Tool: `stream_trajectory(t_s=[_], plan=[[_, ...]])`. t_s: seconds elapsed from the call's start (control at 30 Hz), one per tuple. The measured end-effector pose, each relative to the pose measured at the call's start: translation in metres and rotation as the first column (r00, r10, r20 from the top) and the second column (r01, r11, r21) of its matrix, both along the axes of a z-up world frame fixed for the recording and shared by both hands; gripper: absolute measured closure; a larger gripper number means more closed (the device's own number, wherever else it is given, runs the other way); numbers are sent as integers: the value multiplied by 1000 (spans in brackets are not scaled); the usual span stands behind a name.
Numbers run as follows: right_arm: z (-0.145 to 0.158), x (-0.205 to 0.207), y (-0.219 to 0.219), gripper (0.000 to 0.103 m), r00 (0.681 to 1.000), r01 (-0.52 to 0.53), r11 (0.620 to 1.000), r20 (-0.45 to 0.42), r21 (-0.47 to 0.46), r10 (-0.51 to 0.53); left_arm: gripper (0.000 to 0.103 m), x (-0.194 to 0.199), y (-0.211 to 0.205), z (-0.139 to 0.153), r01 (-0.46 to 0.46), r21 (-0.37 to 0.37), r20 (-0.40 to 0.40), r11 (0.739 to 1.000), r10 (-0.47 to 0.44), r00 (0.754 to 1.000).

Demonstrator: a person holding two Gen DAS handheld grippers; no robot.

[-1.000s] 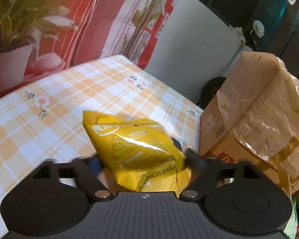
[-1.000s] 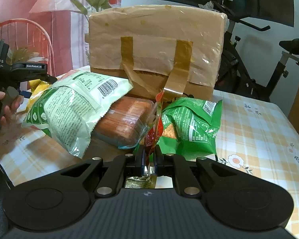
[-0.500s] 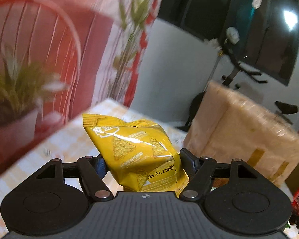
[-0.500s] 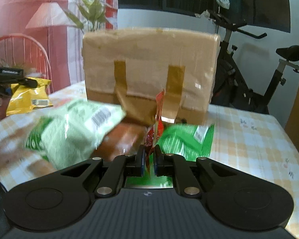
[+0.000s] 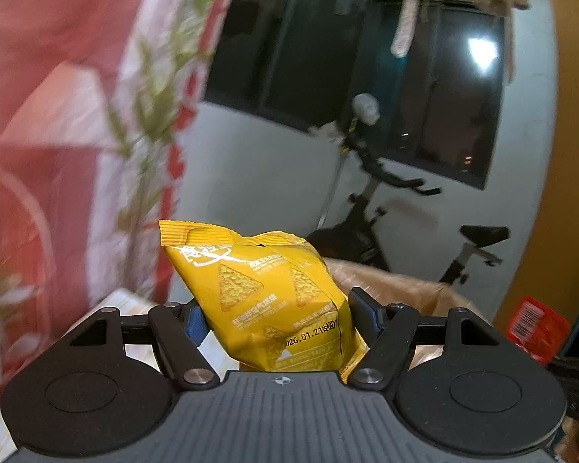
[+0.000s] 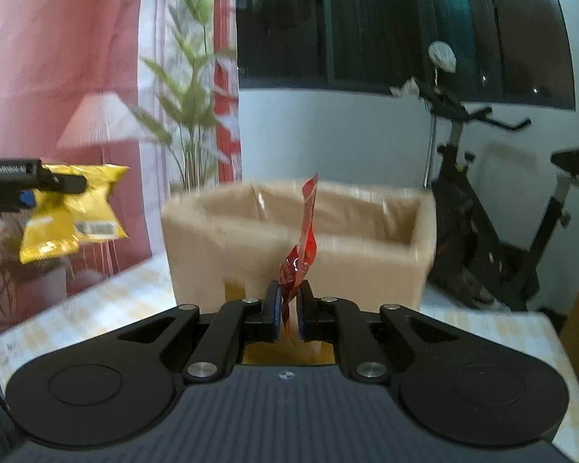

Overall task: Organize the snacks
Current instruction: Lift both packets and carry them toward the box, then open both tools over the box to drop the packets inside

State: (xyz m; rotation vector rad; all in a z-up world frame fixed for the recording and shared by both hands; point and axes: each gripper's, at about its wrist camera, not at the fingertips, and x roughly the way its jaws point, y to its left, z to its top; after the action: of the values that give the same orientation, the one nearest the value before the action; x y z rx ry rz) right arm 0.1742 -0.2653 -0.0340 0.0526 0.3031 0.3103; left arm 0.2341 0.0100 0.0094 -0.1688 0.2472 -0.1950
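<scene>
My left gripper (image 5: 276, 310) is shut on a puffy yellow chip bag (image 5: 262, 297), held up in the air with the bag's top pointing away. From the right wrist view the same yellow bag (image 6: 73, 212) hangs at the far left, above the table. My right gripper (image 6: 288, 308) is shut on the edge of a thin red snack packet (image 6: 307, 231) that stands up between its pads. Beyond both grippers sits an open cardboard box (image 6: 297, 243), lined with brown tape; its rim (image 5: 397, 285) shows behind the yellow bag. The red packet (image 5: 536, 328) also appears at the right edge of the left wrist view.
The checked tablecloth (image 6: 96, 301) runs under the box. An exercise bike (image 6: 494, 208) stands behind the table on the right. A red curtain (image 5: 58, 115) with a plant print and a potted plant (image 6: 193, 115) fill the left. Dark windows (image 6: 366, 19) line the back wall.
Both grippers have risen with their snacks. The green and orange packets on the table dropped out of view, and the box's open top now shows.
</scene>
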Motion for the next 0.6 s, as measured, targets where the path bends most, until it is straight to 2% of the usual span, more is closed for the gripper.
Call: stream_trajectory(t_s=[0.13, 0.23, 0.43, 0.6], plan=[[23, 33, -5, 94, 1000, 2, 1000, 9, 14, -2, 29, 26, -34, 16, 31, 34, 47, 999, -32, 998], [27, 66, -5, 94, 1000, 16, 1000, -6, -18, -16, 29, 53, -56, 21, 55, 53, 37, 997, -57, 998], [16, 122, -13, 94, 993, 59, 998, -107, 8, -58, 29, 107, -97, 15, 58, 147, 11, 987, -60, 998], [2, 144, -22, 94, 981, 84, 996, -175, 18, -79, 24, 142, -111, 1, 92, 158, -44, 983, -86, 995]])
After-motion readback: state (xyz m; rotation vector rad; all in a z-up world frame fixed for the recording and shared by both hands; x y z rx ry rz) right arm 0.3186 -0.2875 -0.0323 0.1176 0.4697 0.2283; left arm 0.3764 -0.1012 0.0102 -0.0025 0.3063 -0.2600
